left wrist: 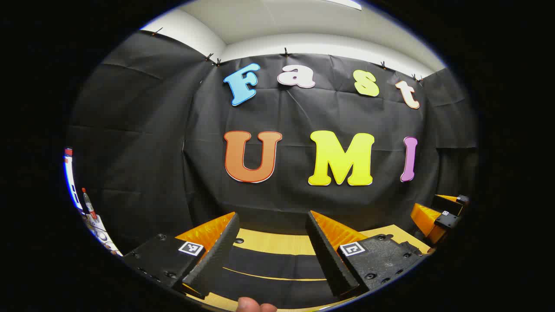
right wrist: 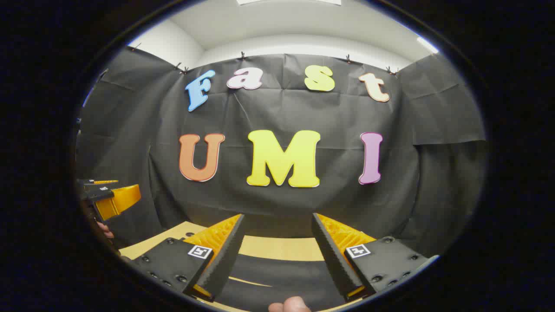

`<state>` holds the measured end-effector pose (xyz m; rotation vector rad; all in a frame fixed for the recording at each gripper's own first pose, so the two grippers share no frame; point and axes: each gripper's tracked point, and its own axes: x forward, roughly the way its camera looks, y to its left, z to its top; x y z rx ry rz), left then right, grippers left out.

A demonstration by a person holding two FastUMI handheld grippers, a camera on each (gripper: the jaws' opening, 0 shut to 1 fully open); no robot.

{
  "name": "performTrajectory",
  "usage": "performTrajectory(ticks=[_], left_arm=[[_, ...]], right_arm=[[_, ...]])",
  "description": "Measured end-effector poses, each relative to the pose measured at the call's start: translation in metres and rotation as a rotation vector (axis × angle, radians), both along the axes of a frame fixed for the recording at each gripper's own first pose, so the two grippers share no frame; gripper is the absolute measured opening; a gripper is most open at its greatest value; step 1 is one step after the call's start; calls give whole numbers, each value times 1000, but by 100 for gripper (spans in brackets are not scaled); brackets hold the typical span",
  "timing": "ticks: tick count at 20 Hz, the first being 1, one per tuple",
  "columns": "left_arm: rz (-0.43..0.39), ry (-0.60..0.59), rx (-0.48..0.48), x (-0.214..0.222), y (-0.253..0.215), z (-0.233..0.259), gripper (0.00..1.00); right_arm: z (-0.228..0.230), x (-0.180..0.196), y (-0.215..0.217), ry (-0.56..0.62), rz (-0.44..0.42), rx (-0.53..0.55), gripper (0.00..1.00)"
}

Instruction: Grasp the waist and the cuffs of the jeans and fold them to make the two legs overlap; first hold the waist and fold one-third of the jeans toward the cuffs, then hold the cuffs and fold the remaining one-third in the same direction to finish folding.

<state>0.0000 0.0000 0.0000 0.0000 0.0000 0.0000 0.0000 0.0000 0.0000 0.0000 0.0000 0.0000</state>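
I have both grippers, left (left wrist: 272, 242) and right (right wrist: 277, 242), jaws spread, high above the jeans (left wrist: 269, 264); descending blind risks pinching one layer.

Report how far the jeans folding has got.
Done: nothing visible; the dark jeans lie flat on the wooden table. In hand: nothing; the left gripper and right gripper hover open above the fabric. Left: overlapping the legs, then both one-third folds.

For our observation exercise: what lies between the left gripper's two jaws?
In the left gripper view, dark jeans on the wooden table lie between the left gripper's open jaws.
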Motion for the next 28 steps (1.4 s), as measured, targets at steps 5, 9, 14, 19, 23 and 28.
performTrajectory(ticks=[5, 9, 14, 19, 23, 28], left_arm=[[-15, 13, 2, 12, -10, -4, 98], [-25, 16, 1, 23, -17, -5, 98], [-37, 8, 7, 26, -23, -6, 98], [-56, 52, 4, 35, -36, -20, 98], [-57, 128, -8, 40, -44, -43, 98], [3, 222, -37, 47, -30, -75, 98]], right_arm=[[-3, 8, -13, 6, -23, 3, 93], [-5, 14, -24, 11, -43, -1, 93], [-5, 18, -34, 11, -64, -1, 94], [-13, 18, -51, 30, -75, -13, 94], [-30, 19, -93, 59, -112, -18, 94], [-70, 25, -167, 154, -146, -29, 94]])
